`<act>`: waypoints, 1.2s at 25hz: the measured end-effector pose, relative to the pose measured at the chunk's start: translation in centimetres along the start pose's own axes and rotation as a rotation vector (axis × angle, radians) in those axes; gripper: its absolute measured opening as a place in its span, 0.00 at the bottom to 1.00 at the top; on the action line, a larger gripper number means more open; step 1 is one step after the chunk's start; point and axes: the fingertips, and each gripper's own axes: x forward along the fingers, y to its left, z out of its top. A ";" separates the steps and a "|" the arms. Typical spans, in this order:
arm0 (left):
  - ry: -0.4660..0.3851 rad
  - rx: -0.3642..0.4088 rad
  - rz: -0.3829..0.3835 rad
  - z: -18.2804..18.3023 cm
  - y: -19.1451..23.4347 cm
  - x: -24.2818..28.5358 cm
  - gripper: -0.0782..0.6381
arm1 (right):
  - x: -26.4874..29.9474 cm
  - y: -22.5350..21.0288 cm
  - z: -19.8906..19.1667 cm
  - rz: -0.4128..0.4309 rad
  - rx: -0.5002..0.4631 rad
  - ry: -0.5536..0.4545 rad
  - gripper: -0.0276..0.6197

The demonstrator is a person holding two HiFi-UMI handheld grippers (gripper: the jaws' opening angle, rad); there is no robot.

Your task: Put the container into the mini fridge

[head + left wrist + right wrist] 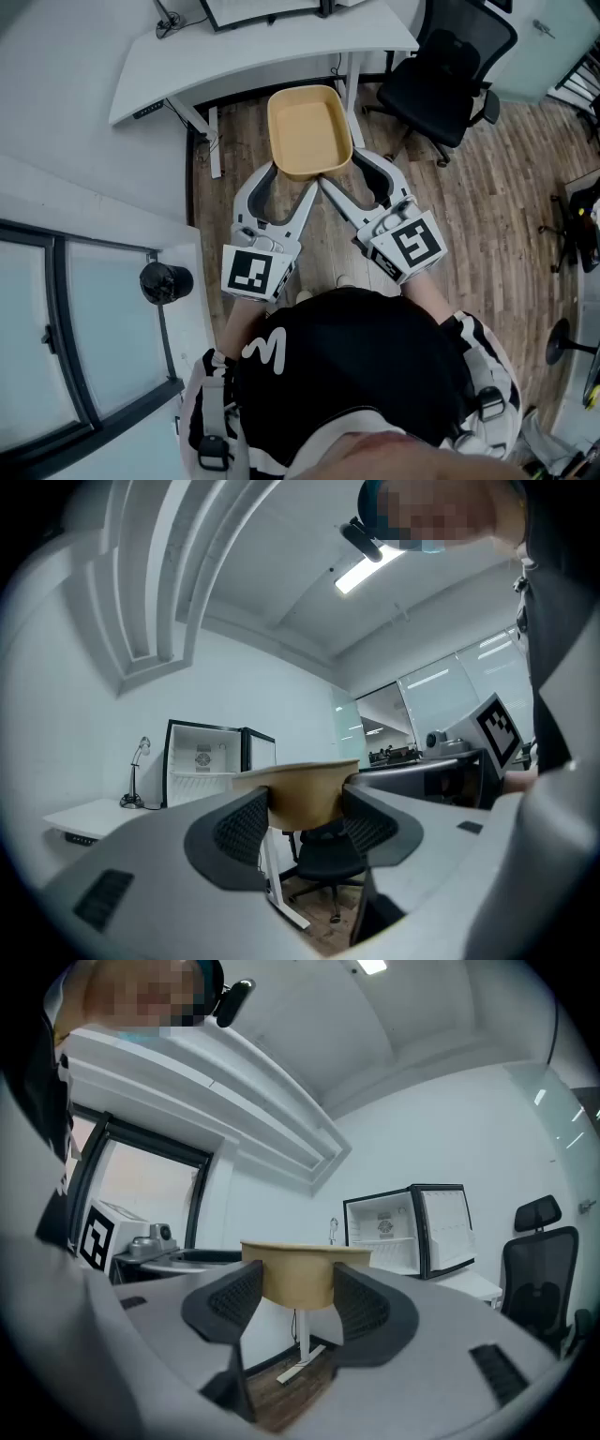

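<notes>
The container, a tan, open-topped tub with rounded corners, is held in the air between both tools, above the wooden floor and just short of the near edge of the white tabletop. From above, its inside looks bare.

The left hand-held gripper has the tub's near left corner, and the right hand-held gripper has the near right corner. The two reach forward in a V from the person's body. Each gripper's jaws stand wide apart, yet they are closed on the tub (it is a wide thing to hold). In the left gripper view the ribbed dark pads press against both side walls of the container. The right gripper view shows the same, with its pads tight on the tub's walls. The tub sits level in both grips, with its rim above the pads.

The mini fridge stands ahead on a white tabletop, well apart from the tub. Its door is swung open, and a white shelf shows inside. A small lamp on a thin stalk stands beside it. A black office chair is on the floor to the right of the desk.
</notes>
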 end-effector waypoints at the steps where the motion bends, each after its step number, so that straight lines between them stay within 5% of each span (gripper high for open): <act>1: 0.000 -0.001 0.002 0.0 0.0 -0.1 0.46 | -0.1 0.1 -0.1 0.000 0.001 0.003 0.43; 15: -0.004 -0.019 0.014 -0.2 -0.2 0.1 0.46 | -0.3 -0.1 -0.4 0.001 -0.024 0.006 0.43; 30: -0.004 -0.021 0.085 -0.8 -3.7 4.8 0.46 | -2.8 -5.6 -0.9 0.061 -0.040 0.020 0.43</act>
